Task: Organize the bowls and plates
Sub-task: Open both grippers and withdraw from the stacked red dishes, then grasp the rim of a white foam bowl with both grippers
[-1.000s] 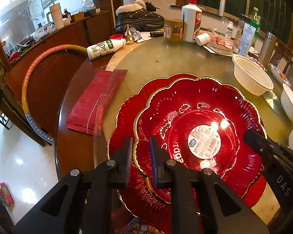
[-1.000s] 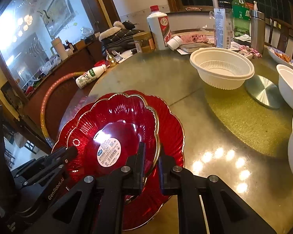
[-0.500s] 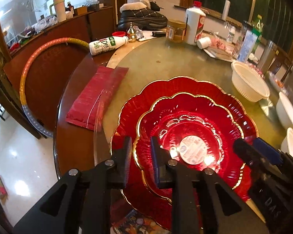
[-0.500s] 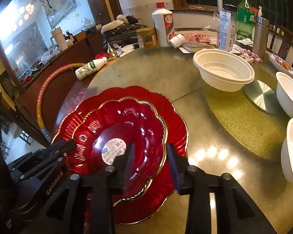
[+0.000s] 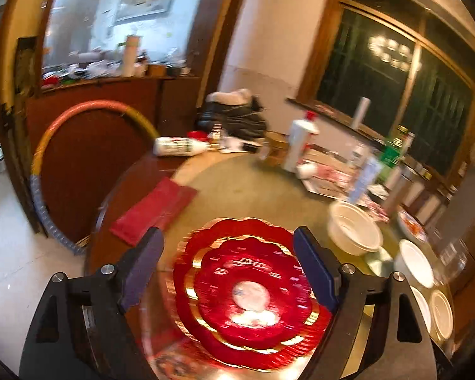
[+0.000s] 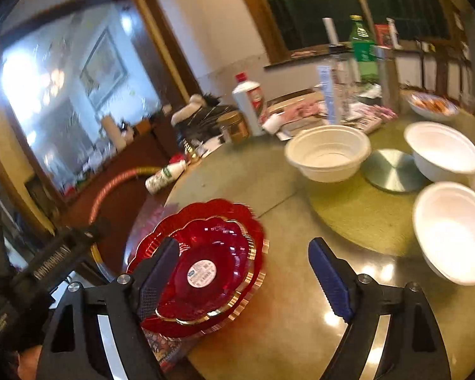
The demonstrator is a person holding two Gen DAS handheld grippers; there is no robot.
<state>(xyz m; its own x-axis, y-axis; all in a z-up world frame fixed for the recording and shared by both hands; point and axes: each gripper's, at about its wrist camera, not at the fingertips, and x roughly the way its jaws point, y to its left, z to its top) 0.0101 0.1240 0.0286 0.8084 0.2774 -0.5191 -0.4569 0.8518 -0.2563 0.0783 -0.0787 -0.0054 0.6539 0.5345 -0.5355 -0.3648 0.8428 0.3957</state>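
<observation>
Small plate [image 6: 202,272] sits nested face-up in the big plate [image 6: 253,221] at the table's [image 6: 285,332] near edge, so the stack looks finished. They're round, so no long axis. Both the left gripper [image 5: 228,267] and right gripper [image 6: 242,280] are opening, nothing gripped. Blurry, but the bowls [image 6: 329,152] seem unstacked.
</observation>
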